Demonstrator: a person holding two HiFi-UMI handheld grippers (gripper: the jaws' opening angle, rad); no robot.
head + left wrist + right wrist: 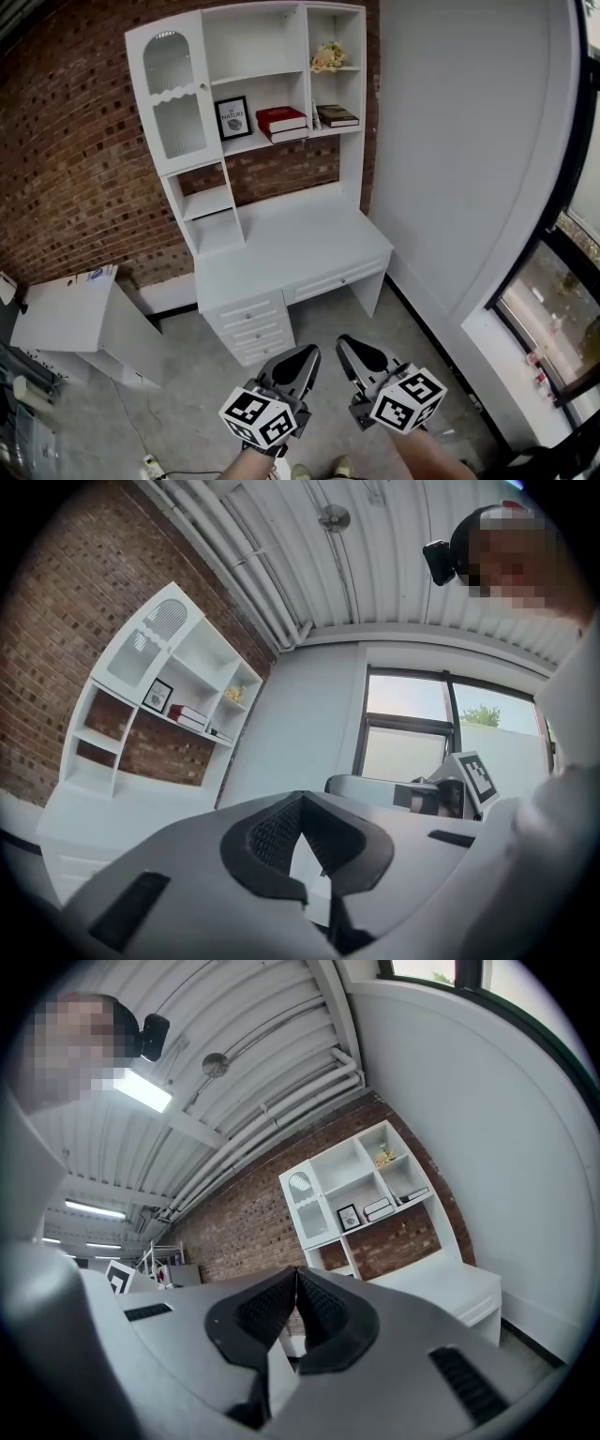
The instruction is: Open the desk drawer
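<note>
Head view: white wooden table [281, 244] in frame centre against red brick wall [75, 141], with white shelf hutch [253, 94] on top. Wide flat white drawer [337, 279] sits under the tabletop, right of centre, closed. Stack of three small white drawers [251, 330] is lower left of it, all closed. On the hutch shelf are a black framed picture [232, 117], a red book [280, 119] and a dark book [336, 115].

Left tool [302, 358] and right tool [349, 349] are at bottom centre, side by side over the grey concrete floor [187, 412], well apart from the table.

Left tool [302, 799]: jaws together at the tips, nothing between. Right tool [297, 1274]: jaws together, empty, table at right of frame.
</note>
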